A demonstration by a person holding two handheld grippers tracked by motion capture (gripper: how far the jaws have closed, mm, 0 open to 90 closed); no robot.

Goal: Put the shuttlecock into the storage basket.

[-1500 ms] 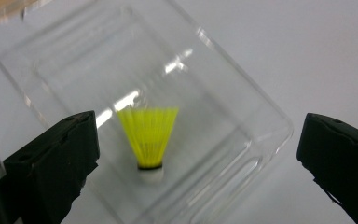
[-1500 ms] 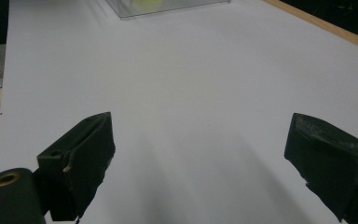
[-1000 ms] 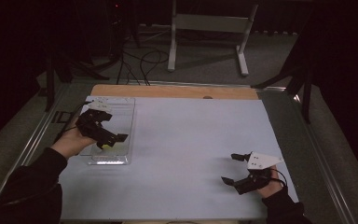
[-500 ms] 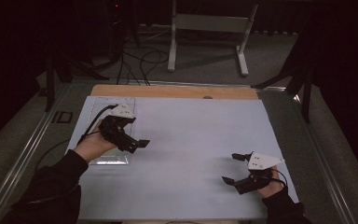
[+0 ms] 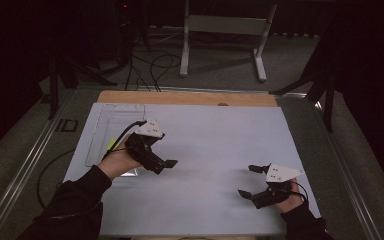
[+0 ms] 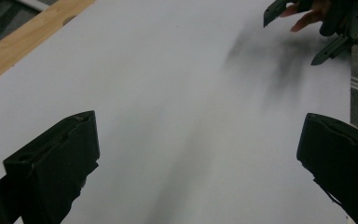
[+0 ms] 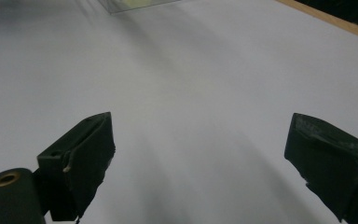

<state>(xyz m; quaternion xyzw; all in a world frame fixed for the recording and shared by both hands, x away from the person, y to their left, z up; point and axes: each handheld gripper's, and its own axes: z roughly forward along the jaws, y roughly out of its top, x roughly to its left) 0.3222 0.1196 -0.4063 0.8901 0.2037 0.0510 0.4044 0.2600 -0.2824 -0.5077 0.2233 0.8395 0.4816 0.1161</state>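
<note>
My left gripper (image 5: 163, 165) hovers over the white table sheet (image 5: 215, 135), just right of a clear plastic tray (image 5: 105, 131). In the left gripper view its jaws (image 6: 200, 123) stand wide apart with only bare sheet between them. My right gripper (image 5: 247, 181) rests low near the front right of the sheet, open and holding nothing. The right gripper view also shows this gripper (image 7: 200, 126) wide open over plain sheet. A small yellow-green thing (image 5: 111, 145) lies in the tray, partly hidden by my left hand.
A wooden strip (image 5: 185, 97) runs along the table's far edge. Metal rails (image 5: 25, 170) flank the table on both sides. A white stand (image 5: 222, 30) and cables lie on the floor beyond. The right gripper (image 6: 317, 28) appears far off in the left gripper view.
My left gripper has moved right and toward me, from above the tray to over the bare sheet. The right gripper has stayed in place.
</note>
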